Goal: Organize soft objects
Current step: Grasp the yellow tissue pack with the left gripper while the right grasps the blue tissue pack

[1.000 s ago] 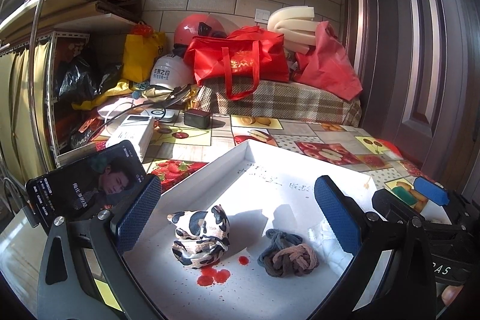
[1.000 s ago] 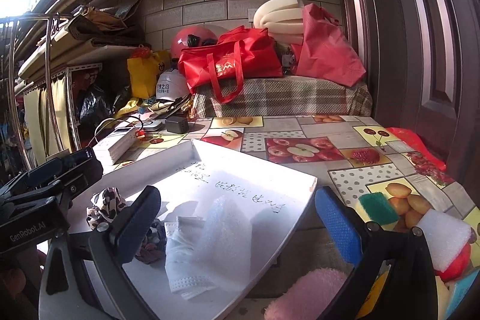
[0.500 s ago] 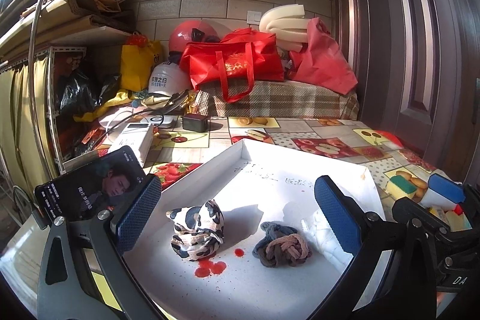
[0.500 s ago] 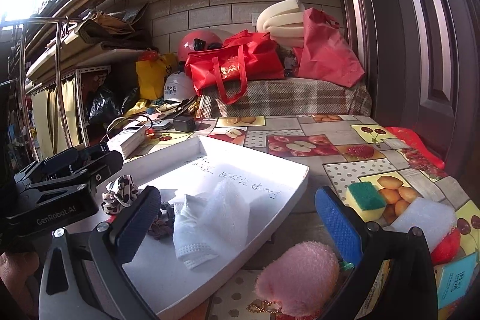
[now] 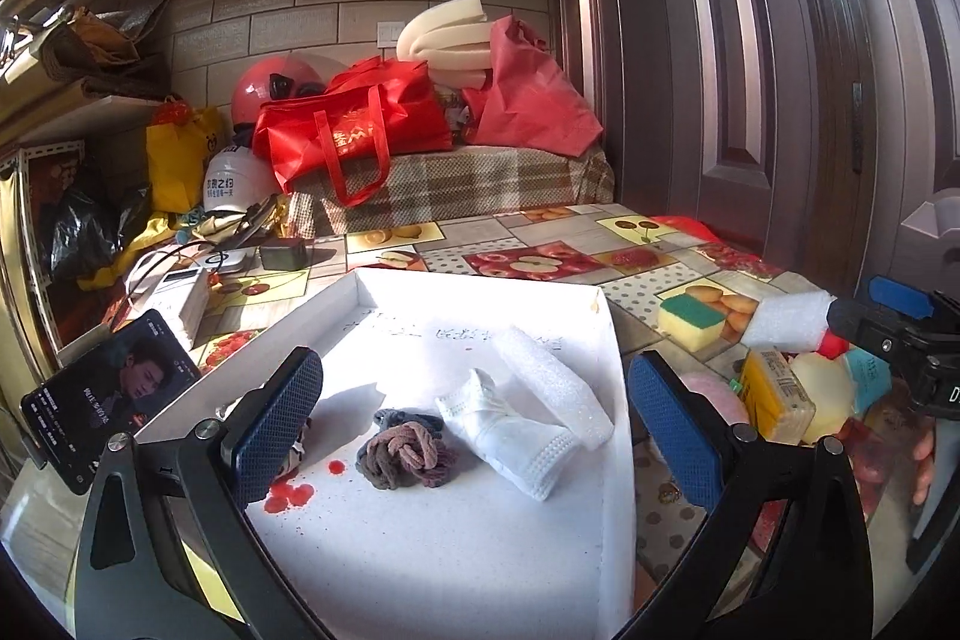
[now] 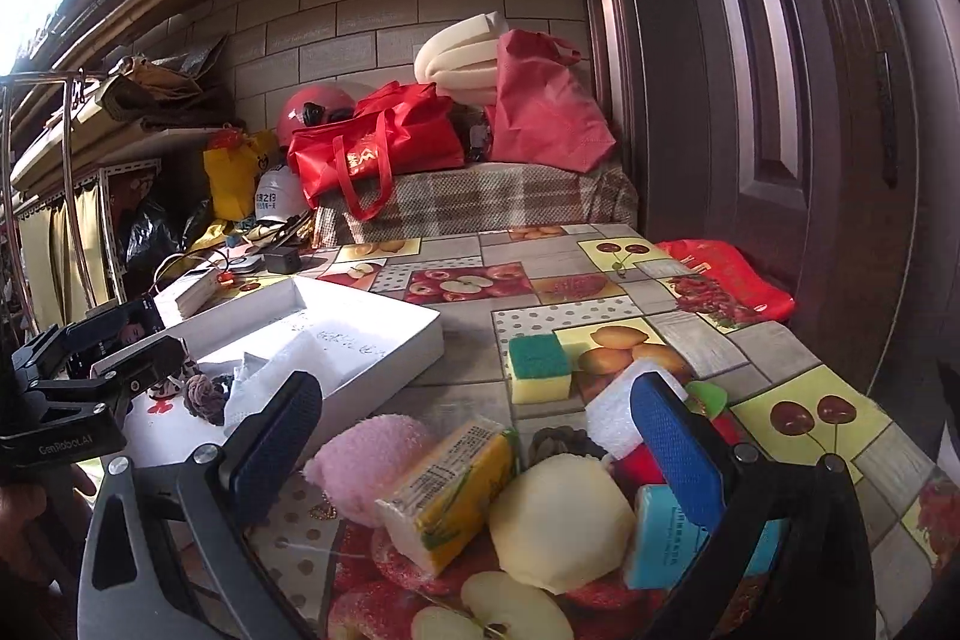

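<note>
A shallow white box (image 5: 606,340) holds a brown-grey hair tie bundle (image 5: 403,454), a white face mask (image 5: 510,436), a white foam strip (image 5: 552,388) and a cow-print scrunchie (image 5: 297,445) half hidden behind my left finger. My left gripper (image 5: 474,424) is open and empty above the box. My right gripper (image 6: 474,445) is open and empty over a pile right of the box: a pink puff (image 6: 372,457), a yellow tissue pack (image 6: 450,490), a pale yellow sponge (image 6: 561,514), a white foam block (image 6: 618,412) and a blue packet (image 6: 666,532).
A green-and-yellow sponge (image 6: 537,367) lies on the fruit-print tablecloth (image 6: 600,280). A phone (image 5: 111,394) stands left of the box. Red bags (image 5: 354,124), helmets and a plaid cloth crowd the back. A dark door (image 5: 780,70) stands at the right.
Both grippers have swung to the right. The left view now shows the mask and foam strip; the right gripper has moved from the box to over the pile of soft items.
</note>
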Tool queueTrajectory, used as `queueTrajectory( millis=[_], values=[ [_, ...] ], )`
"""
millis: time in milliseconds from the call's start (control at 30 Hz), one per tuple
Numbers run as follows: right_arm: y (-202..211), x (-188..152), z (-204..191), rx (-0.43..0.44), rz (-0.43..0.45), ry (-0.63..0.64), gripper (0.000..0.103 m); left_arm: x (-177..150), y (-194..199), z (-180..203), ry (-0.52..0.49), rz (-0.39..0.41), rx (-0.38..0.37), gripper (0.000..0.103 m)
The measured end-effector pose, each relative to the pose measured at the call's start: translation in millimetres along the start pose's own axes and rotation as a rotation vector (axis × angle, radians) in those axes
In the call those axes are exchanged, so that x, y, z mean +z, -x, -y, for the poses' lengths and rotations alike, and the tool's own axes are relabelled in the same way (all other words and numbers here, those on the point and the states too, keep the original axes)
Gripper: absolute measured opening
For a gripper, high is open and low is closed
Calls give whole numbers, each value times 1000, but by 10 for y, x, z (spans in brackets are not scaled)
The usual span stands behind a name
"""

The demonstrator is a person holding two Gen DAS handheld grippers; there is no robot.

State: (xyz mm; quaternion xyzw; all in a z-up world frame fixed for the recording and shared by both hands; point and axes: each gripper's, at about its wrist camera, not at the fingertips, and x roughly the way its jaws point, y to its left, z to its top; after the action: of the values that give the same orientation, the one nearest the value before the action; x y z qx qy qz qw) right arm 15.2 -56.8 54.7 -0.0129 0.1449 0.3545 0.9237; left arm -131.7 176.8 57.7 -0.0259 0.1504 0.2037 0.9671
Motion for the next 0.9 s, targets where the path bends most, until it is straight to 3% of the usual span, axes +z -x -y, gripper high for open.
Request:
queueTrajectory(
  millis=[100,167,433,700,767,800,833,900],
  values=[
    [75,18,485,-139,-41,-35,103,6,-18,225,-25,-28,-72,103],
    [31,-22,674,-173,-151,-16,103,10,-50,395,-50,-55,-121,103],
    [11,-252,776,-70,-364,4,103,-24,-240,1164,-236,-183,-266,103],
    [-239,-297,683,-65,-481,60,102,-5,-508,1521,-330,-228,-273,97],
    [-316,-294,696,-50,-508,54,95,-20,-592,1603,-361,-249,-272,84],
    [-350,-297,714,-38,-522,47,79,-30,-645,1643,-376,-268,-266,68],
    [-385,-302,739,-23,-540,32,75,-52,-709,1684,-394,-299,-263,54],
    [-385,-304,776,-2,-543,7,74,-87,-788,1723,-412,-346,-266,37]
  ],
)
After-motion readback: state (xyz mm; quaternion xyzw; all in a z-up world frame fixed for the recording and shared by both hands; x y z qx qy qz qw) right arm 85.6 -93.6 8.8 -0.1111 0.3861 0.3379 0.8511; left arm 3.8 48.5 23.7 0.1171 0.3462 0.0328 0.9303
